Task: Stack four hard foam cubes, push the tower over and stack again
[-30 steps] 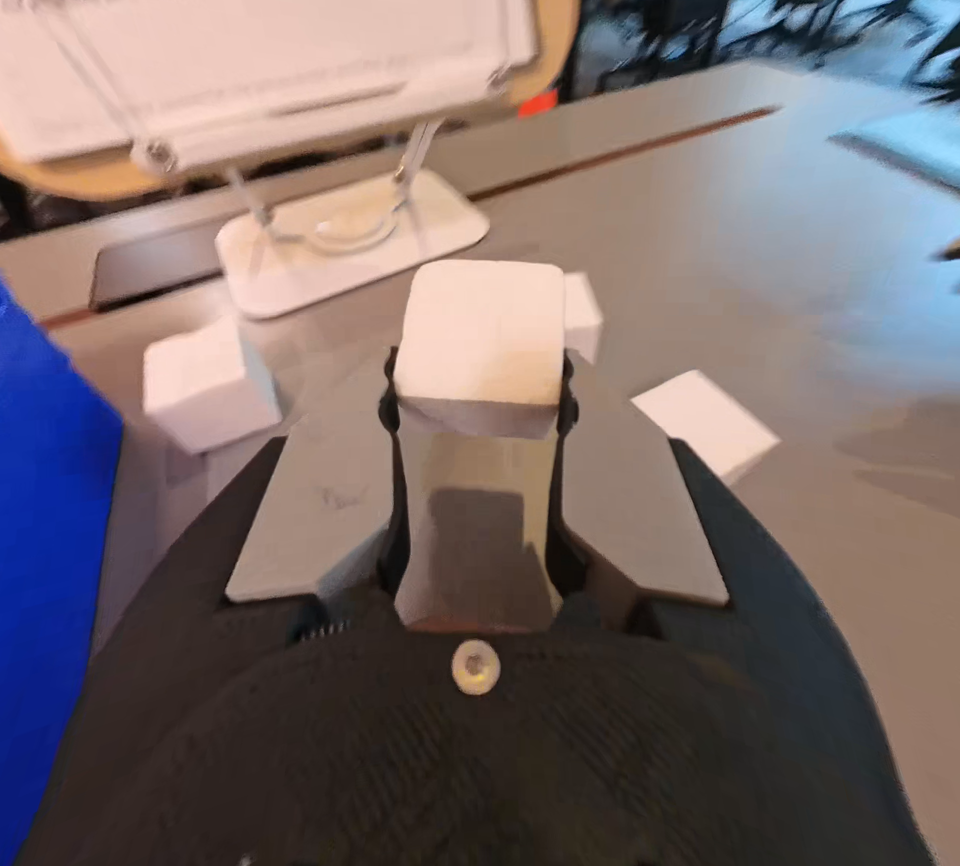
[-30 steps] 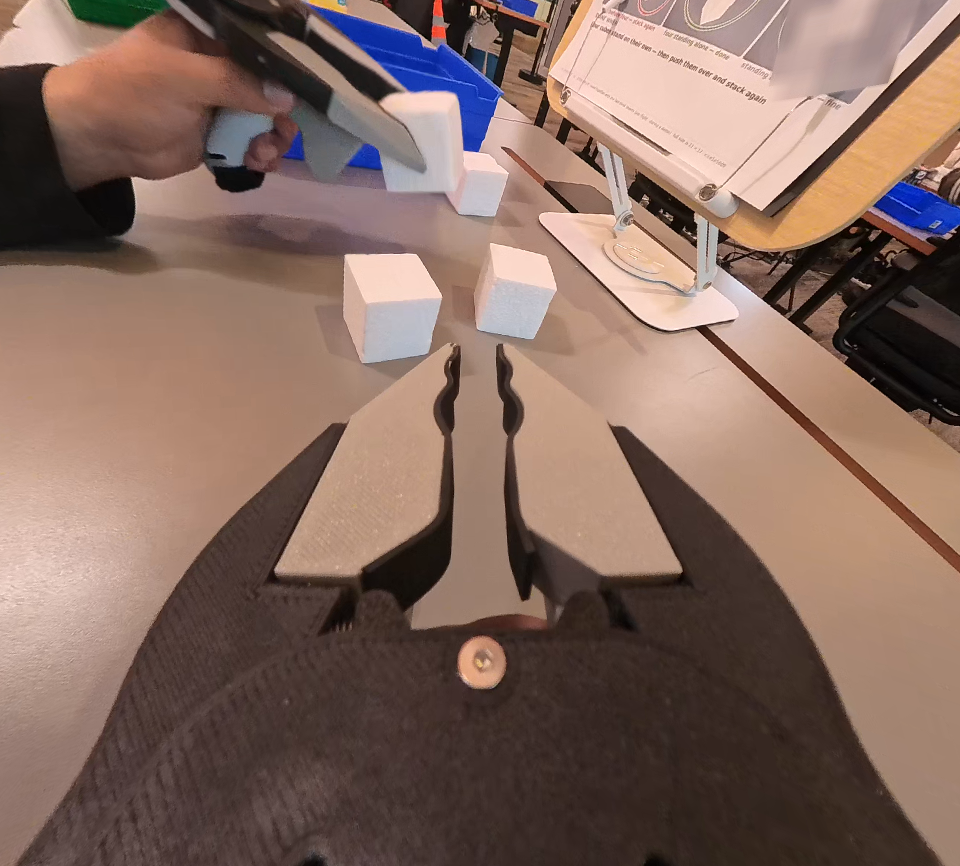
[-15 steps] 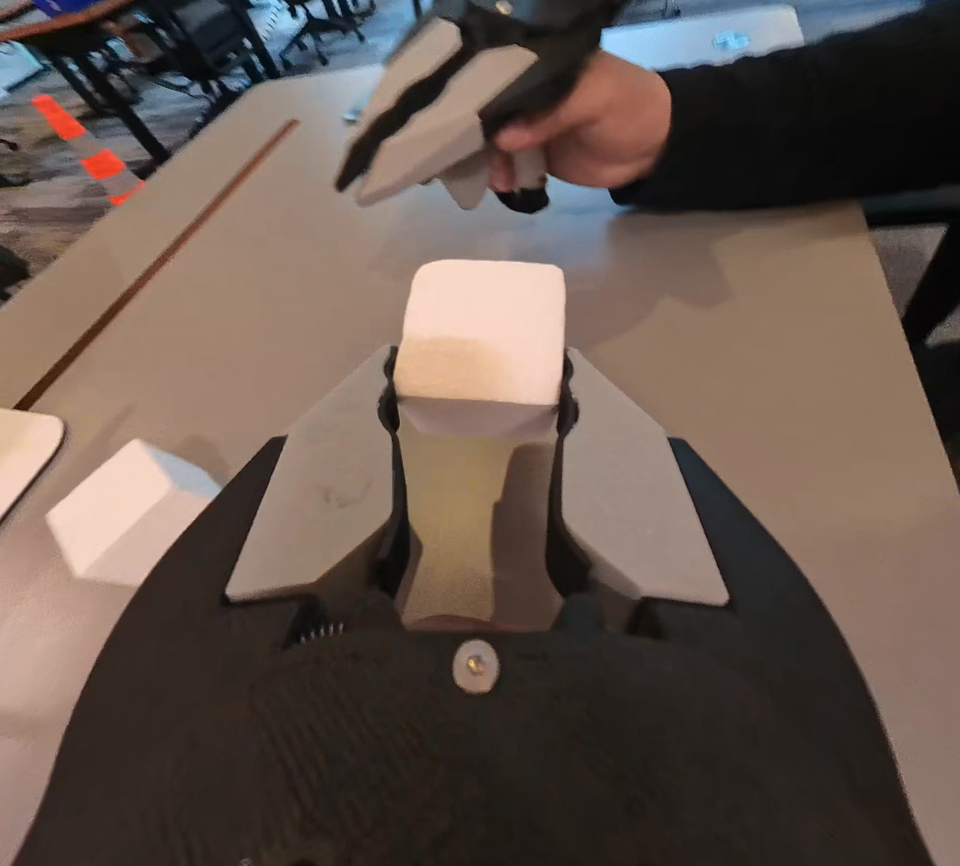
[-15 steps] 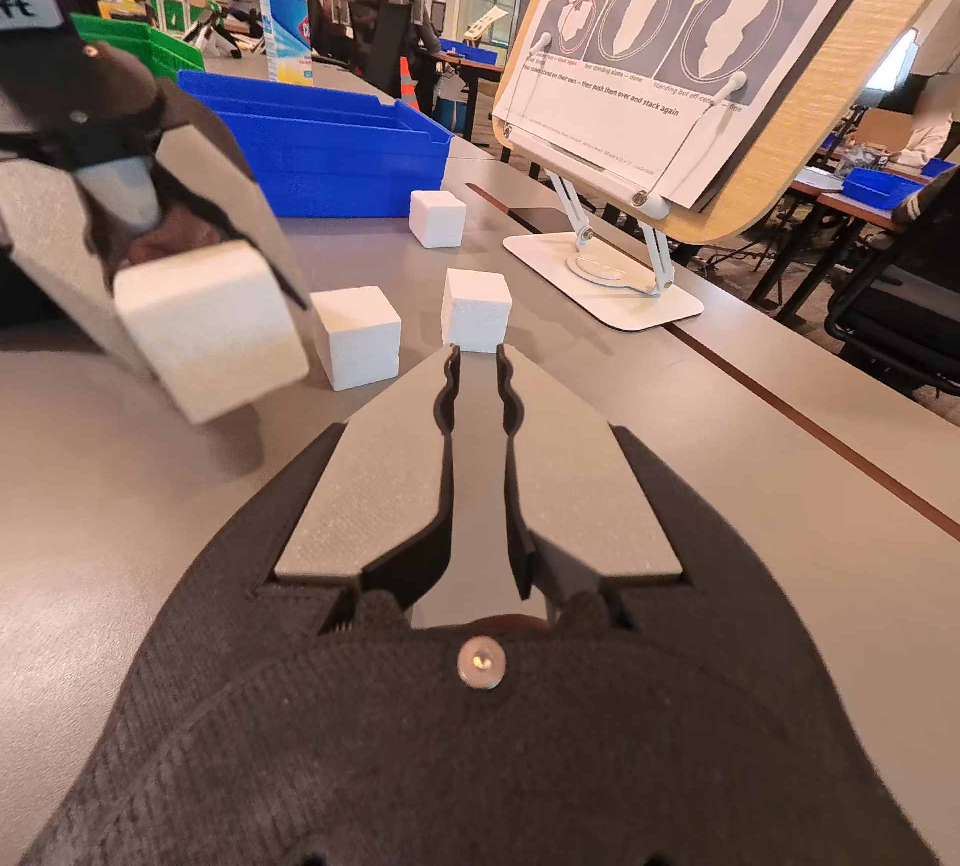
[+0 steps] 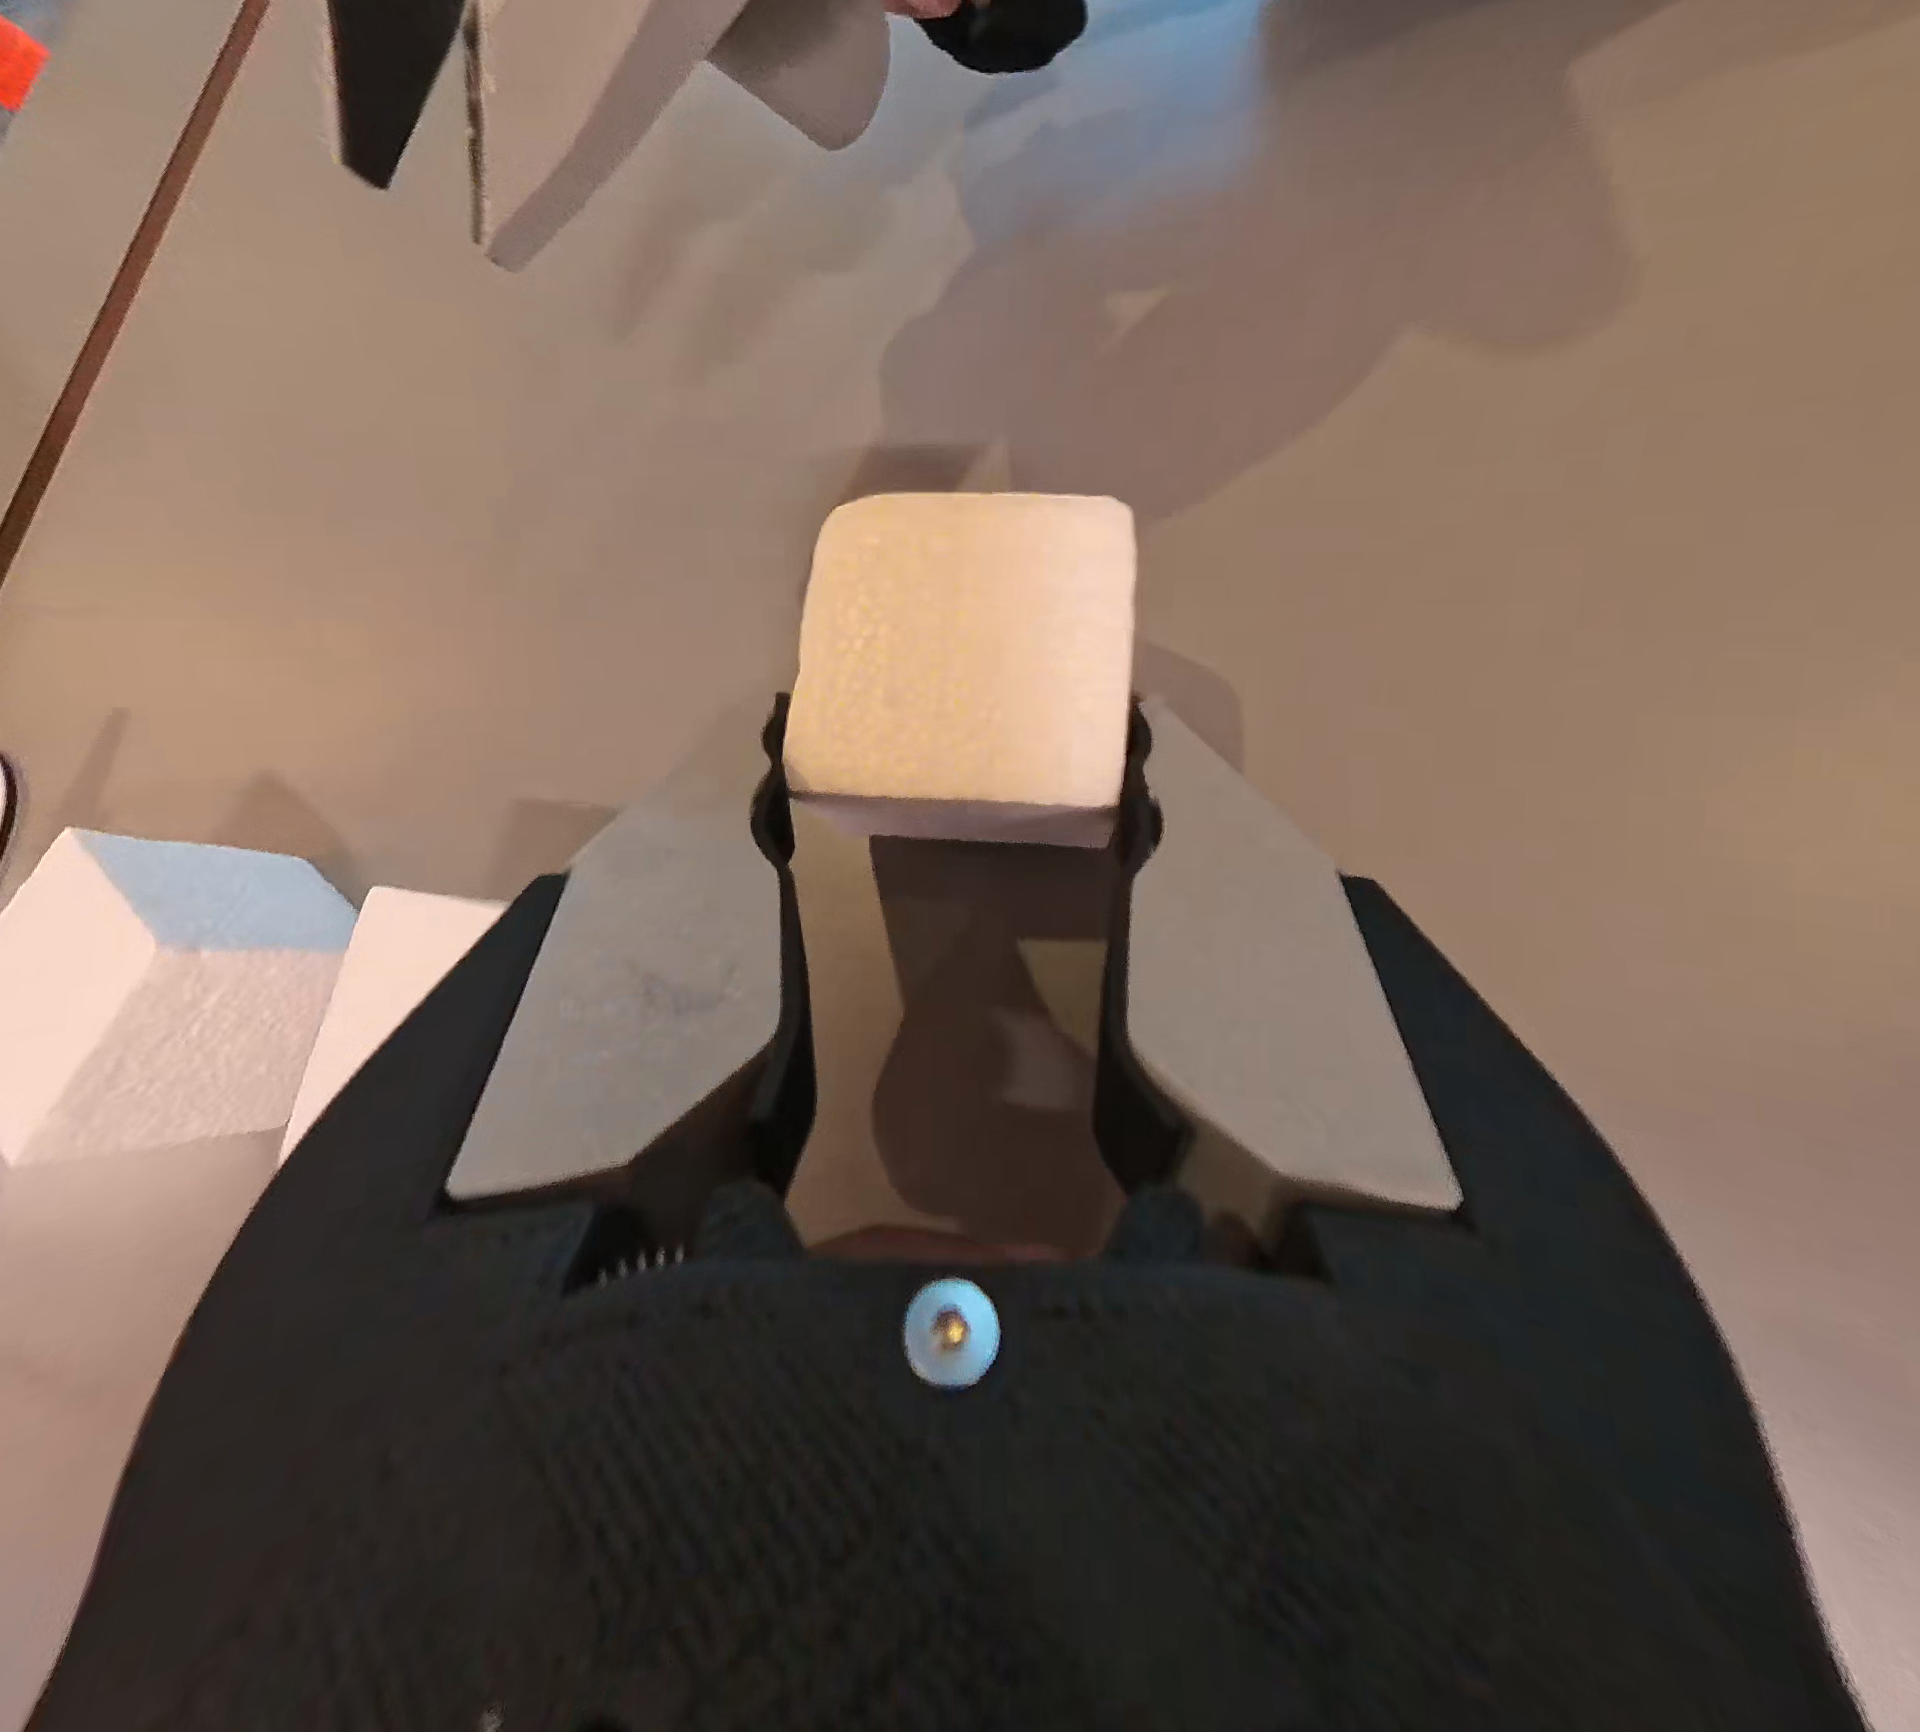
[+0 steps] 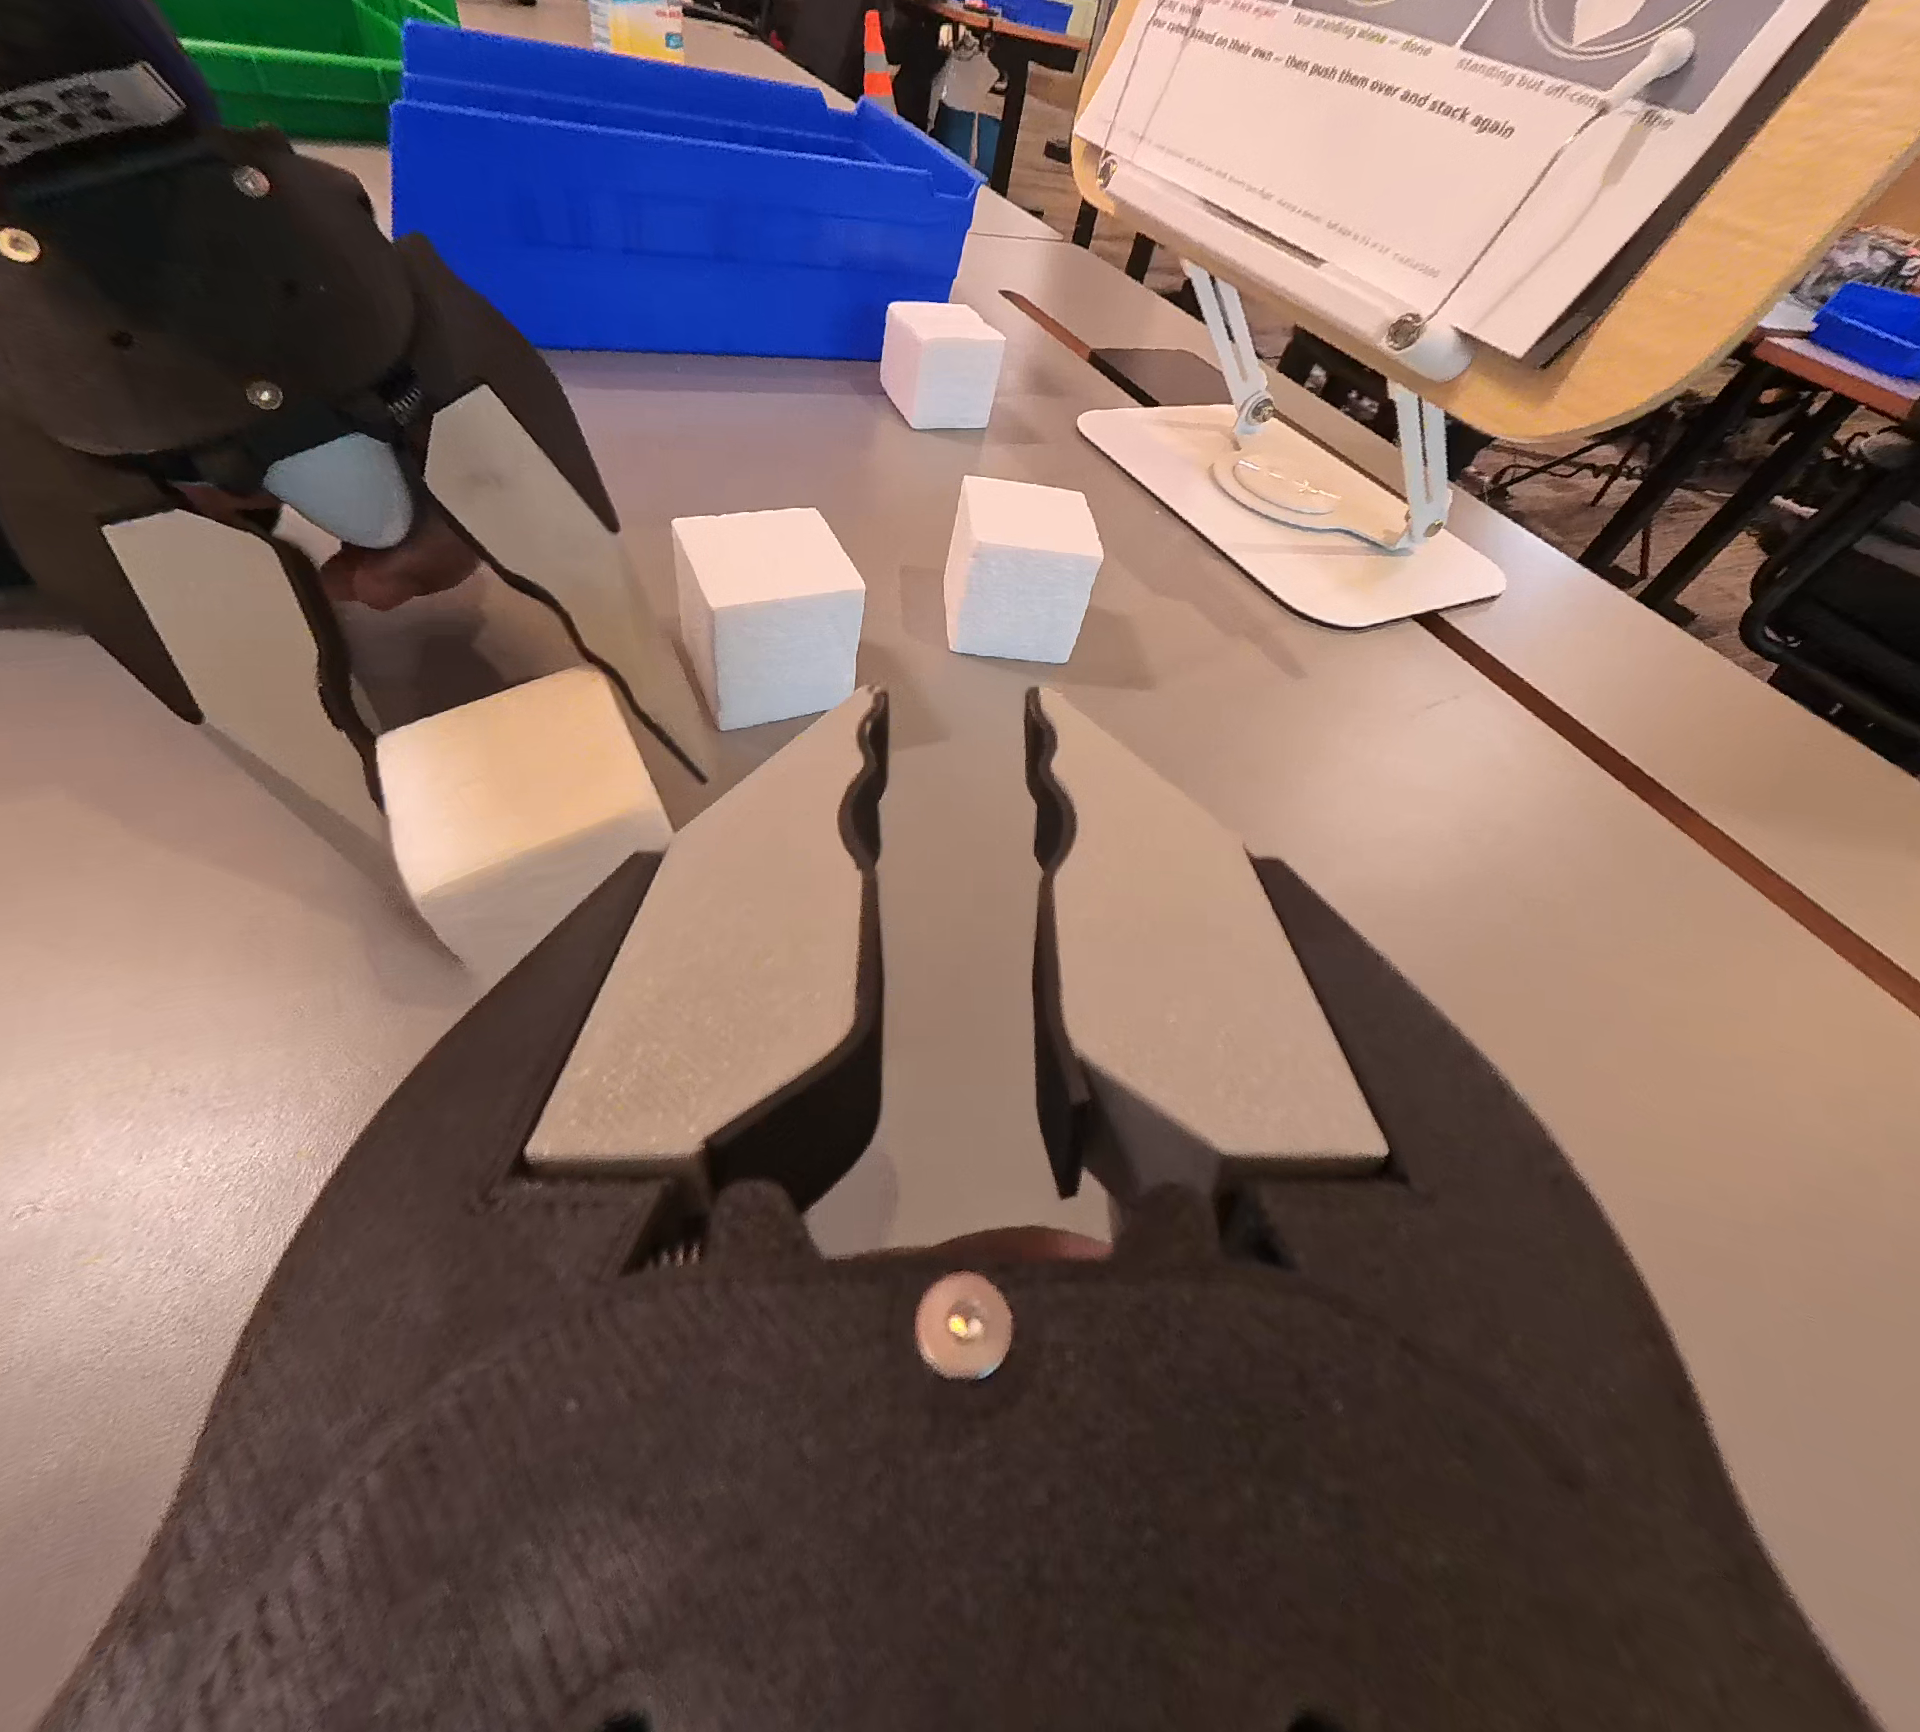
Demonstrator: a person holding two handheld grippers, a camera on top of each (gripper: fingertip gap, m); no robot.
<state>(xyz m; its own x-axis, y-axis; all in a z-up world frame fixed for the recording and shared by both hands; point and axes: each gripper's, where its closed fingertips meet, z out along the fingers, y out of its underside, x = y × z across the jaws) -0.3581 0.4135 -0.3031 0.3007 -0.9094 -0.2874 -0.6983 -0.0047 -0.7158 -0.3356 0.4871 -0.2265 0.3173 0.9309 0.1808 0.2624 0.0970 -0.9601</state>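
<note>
Foam cube [image 5: 961, 648] is sitting clamped between the closed jaws of the left gripper [image 5: 958, 752], low over the bare worktop [image 5: 1507, 643], probably as the tower's base. Three more cubes are waiting: nearest cube [image 6: 767, 617], second cube [image 6: 1021, 565], far cube [image 6: 940, 363] by the blue bin [image 6: 665, 228]. Right gripper [image 6: 956, 726] is hovering empty, jaws narrowly parted. Setting it down flat before releasing should be giving a steady base.

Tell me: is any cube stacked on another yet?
No; the three loose cubes sit apart on the table, the fourth cube in the left gripper.
</note>
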